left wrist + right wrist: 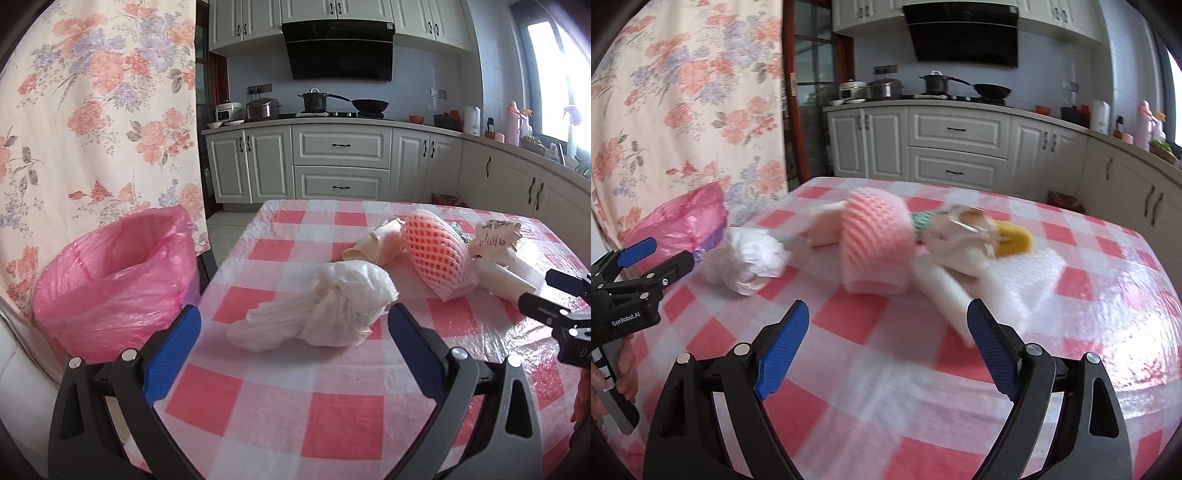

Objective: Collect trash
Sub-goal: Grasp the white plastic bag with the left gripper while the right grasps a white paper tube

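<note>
A crumpled white plastic bag (317, 306) lies on the red-and-white checked table (295, 406). My left gripper (293, 321) is open with its blue pads on either side of the bag, just short of it. Behind lie a pink foam fruit net (436, 258), crushed paper cups (376, 243) and crumpled paper (495, 236). A bin lined with a pink bag (110, 280) stands left of the table. My right gripper (888, 321) is open and empty, in front of the foam net (875, 240) and a white paper cup (945, 291). A yellow piece (1015, 240) lies behind.
A floral curtain (92, 110) hangs at the left behind the bin. Kitchen cabinets (340, 162) and a counter with pots stand beyond the table. The right gripper shows at the right edge of the left wrist view (546, 295); the left gripper shows at the left of the right wrist view (657, 258).
</note>
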